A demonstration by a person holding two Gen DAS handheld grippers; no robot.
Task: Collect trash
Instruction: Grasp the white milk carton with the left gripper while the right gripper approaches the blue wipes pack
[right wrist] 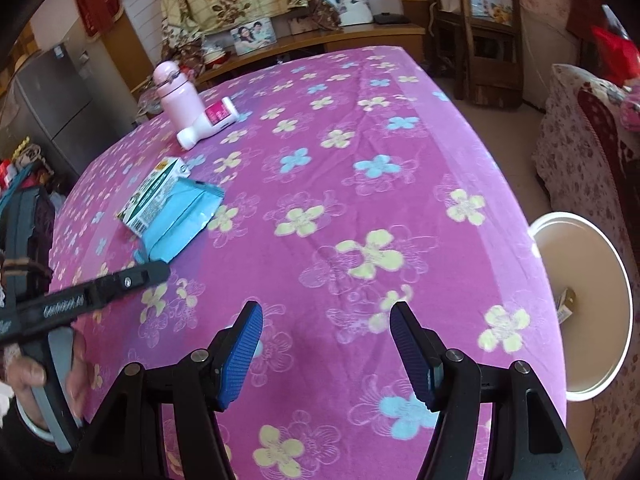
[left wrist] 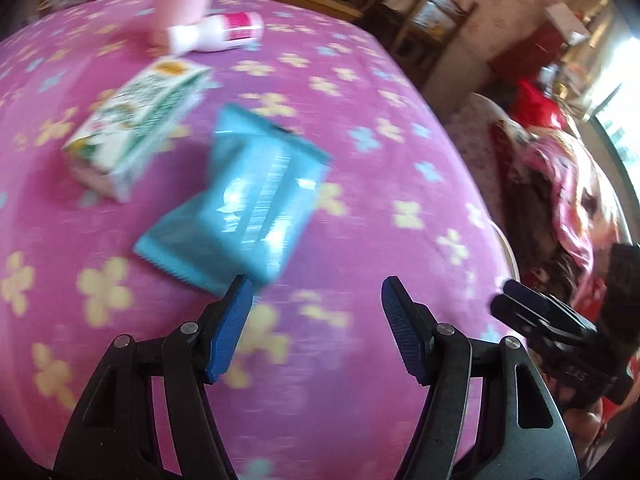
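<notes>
A blue snack wrapper (left wrist: 240, 204) lies on the pink flowered tablecloth, just ahead and to the left of my open left gripper (left wrist: 316, 292), whose left fingertip sits at the wrapper's near corner. Behind it lie a green-and-white carton (left wrist: 136, 128) and a white bottle with a pink label (left wrist: 218, 32) on its side. In the right wrist view the wrapper (right wrist: 180, 216), carton (right wrist: 154, 196) and bottle (right wrist: 210, 120) lie far left. My right gripper (right wrist: 326, 320) hangs open over bare cloth with nothing between its fingers. The left gripper's arm (right wrist: 92, 296) reaches in from the left.
A pink flask (right wrist: 176, 96) stands upright behind the bottle. A white bin (right wrist: 580, 312) with a small item inside stands on the floor past the table's right edge. A flowered sofa (right wrist: 580, 152) and wooden chairs (right wrist: 488, 32) are to the right.
</notes>
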